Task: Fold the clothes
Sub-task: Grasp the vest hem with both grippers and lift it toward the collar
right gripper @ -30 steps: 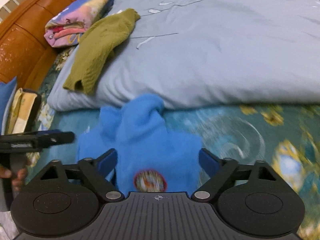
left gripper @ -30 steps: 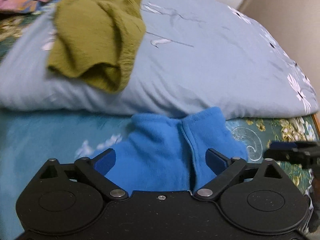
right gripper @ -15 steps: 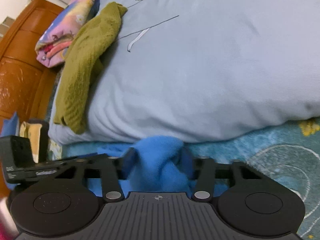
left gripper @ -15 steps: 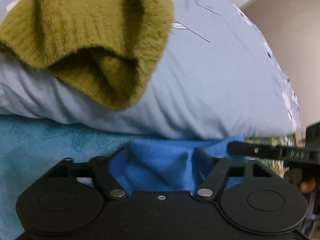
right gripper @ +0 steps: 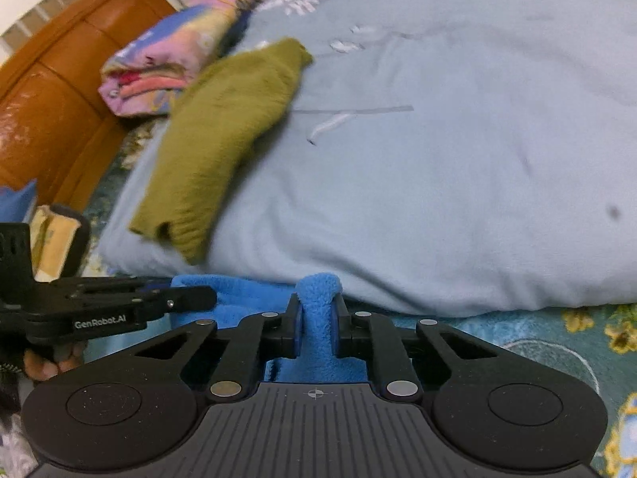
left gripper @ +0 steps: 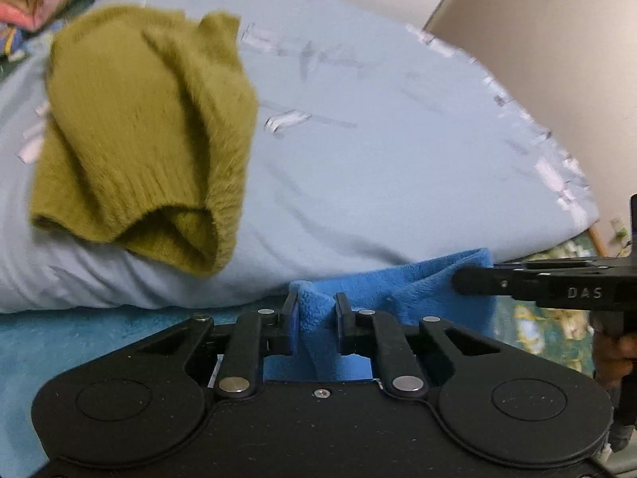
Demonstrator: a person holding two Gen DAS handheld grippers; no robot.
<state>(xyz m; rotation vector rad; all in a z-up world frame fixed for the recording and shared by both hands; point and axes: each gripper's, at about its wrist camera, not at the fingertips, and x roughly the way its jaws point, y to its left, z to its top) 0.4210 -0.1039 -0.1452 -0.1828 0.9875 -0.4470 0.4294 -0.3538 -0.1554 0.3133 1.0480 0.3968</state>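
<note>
A blue fleece garment [left gripper: 418,290] lies on the bed at the foot of a pale blue duvet. My left gripper [left gripper: 314,312] is shut on a pinched fold of its edge. My right gripper [right gripper: 316,318] is shut on another bunched fold of the same blue garment [right gripper: 318,290]. Each gripper shows in the other's view: the right one [left gripper: 473,279] at the right edge, the left one [right gripper: 195,298] at the left edge. The fleece stretches between them. An olive green knit sweater [left gripper: 139,135] lies on the duvet behind; it also shows in the right wrist view [right gripper: 223,135].
The pale blue duvet [right gripper: 438,159] bulges just beyond the grippers. A folded pink and yellow blanket [right gripper: 175,67] sits by the brown wooden headboard [right gripper: 47,91]. The teal floral bedsheet [right gripper: 557,338] lies underneath. A beige wall [left gripper: 557,40] is at the right.
Both grippers went from open around the blue fleece to shut on folds of it. They have drawn back from the duvet a little, and the fleece edge is lifted between them.
</note>
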